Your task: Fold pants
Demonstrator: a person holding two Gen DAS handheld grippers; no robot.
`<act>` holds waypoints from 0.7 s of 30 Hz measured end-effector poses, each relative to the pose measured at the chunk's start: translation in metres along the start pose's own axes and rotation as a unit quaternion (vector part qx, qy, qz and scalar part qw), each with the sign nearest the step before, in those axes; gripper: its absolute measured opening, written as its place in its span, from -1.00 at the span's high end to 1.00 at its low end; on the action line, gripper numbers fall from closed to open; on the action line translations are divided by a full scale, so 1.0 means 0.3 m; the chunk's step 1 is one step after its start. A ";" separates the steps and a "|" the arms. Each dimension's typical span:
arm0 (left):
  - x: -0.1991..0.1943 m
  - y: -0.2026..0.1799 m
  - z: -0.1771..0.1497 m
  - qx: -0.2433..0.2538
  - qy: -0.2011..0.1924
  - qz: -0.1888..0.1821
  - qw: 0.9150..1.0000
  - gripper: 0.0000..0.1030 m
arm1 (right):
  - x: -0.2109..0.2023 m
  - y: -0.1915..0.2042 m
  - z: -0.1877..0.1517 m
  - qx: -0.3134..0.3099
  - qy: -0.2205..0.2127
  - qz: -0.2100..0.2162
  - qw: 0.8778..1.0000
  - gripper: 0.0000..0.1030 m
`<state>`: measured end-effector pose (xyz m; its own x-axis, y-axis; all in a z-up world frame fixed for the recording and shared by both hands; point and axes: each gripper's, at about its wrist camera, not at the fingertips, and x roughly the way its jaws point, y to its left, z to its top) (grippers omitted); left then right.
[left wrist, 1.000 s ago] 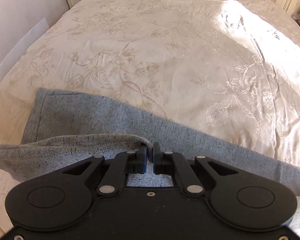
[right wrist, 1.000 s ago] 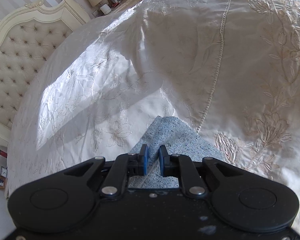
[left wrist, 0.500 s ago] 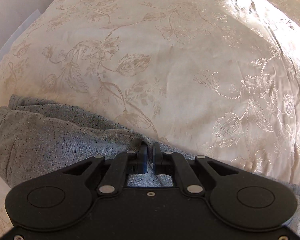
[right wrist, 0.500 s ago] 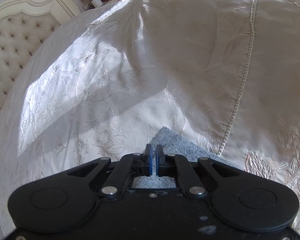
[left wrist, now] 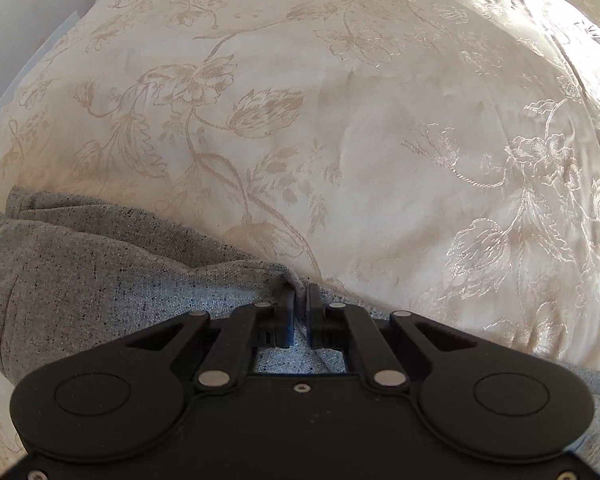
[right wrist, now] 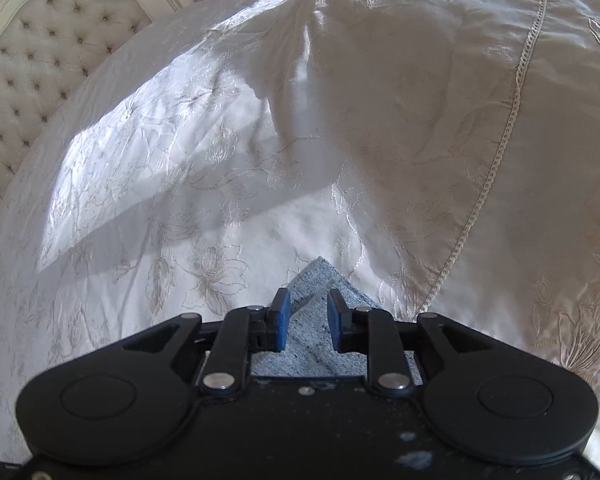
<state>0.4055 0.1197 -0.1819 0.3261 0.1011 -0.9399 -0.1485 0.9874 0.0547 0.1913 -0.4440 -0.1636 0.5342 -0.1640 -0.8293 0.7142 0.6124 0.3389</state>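
Left tool (left wrist: pixel 298 300) pinches the gray pants (left wrist: pixel 100 280) low in its frame, right tool (right wrist: pixel 304 312) sits open over their corner on the bed (right wrist: pixel 180 184), so lay the cloth down flat and smooth.

The pants (left wrist: pixel 100 272) were gray with lots of tiny dark specks all over. In the right wrist view the pants (right wrist: pixel 320 320) looked more blue-gray. The bedspread (left wrist: pixel 340 140) was cream, with big tan flowers, leaves and curly stems woven into it. Where the sun hit, the flowers looked shiny white. The bedspread (right wrist: pixel 220 180) also had a thin lacy stripe running across it. The headboard (right wrist: pixel 40 60) was cream with rows of little buttons. The left gripper (left wrist: pixel 298 304) was black. The right gripper (right wrist: pixel 303 312) was black too, with blue pads (right wrist: pixel 281 320) on its jaws.
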 end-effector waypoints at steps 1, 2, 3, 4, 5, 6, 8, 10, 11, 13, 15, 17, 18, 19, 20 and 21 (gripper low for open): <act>-0.002 0.000 -0.002 -0.003 -0.001 0.002 1.000 0.86 | 0.009 -0.012 0.007 -0.008 0.005 0.003 1.000 0.47; -0.006 -0.001 -0.004 -0.006 -0.002 0.005 1.000 0.86 | 0.021 -0.025 0.018 -0.013 0.008 0.006 1.000 0.45; -0.013 -0.005 -0.006 -0.007 -0.006 0.009 1.000 0.86 | 0.037 -0.037 0.031 -0.016 0.011 0.008 1.000 0.40; -0.019 -0.010 -0.008 -0.007 -0.008 0.014 1.000 0.86 | 0.054 -0.049 0.046 -0.018 0.012 0.011 1.000 0.38; -0.025 -0.017 -0.010 -0.006 -0.010 0.020 1.000 0.86 | 0.071 -0.059 0.062 -0.019 0.016 0.015 1.000 0.37; -0.029 -0.024 -0.013 -0.005 -0.012 0.026 1.000 0.86 | 0.087 -0.067 0.079 -0.020 0.022 0.022 0.999 0.36; -0.034 -0.038 -0.015 -0.005 -0.016 0.036 0.999 0.86 | 0.124 -0.072 0.111 -0.033 0.040 0.036 0.998 0.34; -0.035 -0.048 -0.018 -0.007 -0.018 0.046 0.999 0.86 | 0.154 -0.072 0.133 -0.050 0.061 0.046 0.996 0.33; -0.036 -0.053 -0.019 -0.008 -0.019 0.050 0.999 0.86 | 0.172 -0.074 0.143 -0.055 0.073 0.050 0.995 0.33; -0.040 -0.061 -0.022 -0.009 -0.021 0.058 0.998 0.86 | 0.188 -0.088 0.151 -0.053 0.089 0.057 0.993 0.33; -0.043 -0.066 -0.025 -0.008 -0.023 0.063 0.998 0.87 | 0.197 -0.102 0.153 -0.047 0.101 0.069 0.991 0.33; -0.046 -0.072 -0.029 -0.004 -0.025 0.067 0.997 0.87 | 0.210 -0.109 0.148 -0.048 0.115 0.076 0.989 0.33; -0.042 -0.073 -0.031 -0.001 -0.026 0.068 0.997 0.87 | 0.215 -0.109 0.142 -0.055 0.119 0.076 0.989 0.33; -0.042 -0.073 -0.033 0.000 -0.026 0.069 0.997 0.87 | 0.215 -0.106 0.135 -0.066 0.118 0.079 0.988 0.34; -0.044 -0.072 -0.036 0.001 -0.027 0.069 0.997 0.87 | 0.211 -0.100 0.124 -0.081 0.114 0.086 0.986 0.41; -0.051 -0.070 -0.041 0.001 -0.027 0.068 0.997 0.87 | 0.198 -0.092 0.114 -0.097 0.105 0.094 0.985 0.67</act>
<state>0.3922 0.0960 -0.1729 0.3537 0.2409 -0.9038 -0.1932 0.9642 0.1814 0.2189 -0.4972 -0.2070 0.5294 0.1177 -0.8402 0.5010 0.7558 0.4216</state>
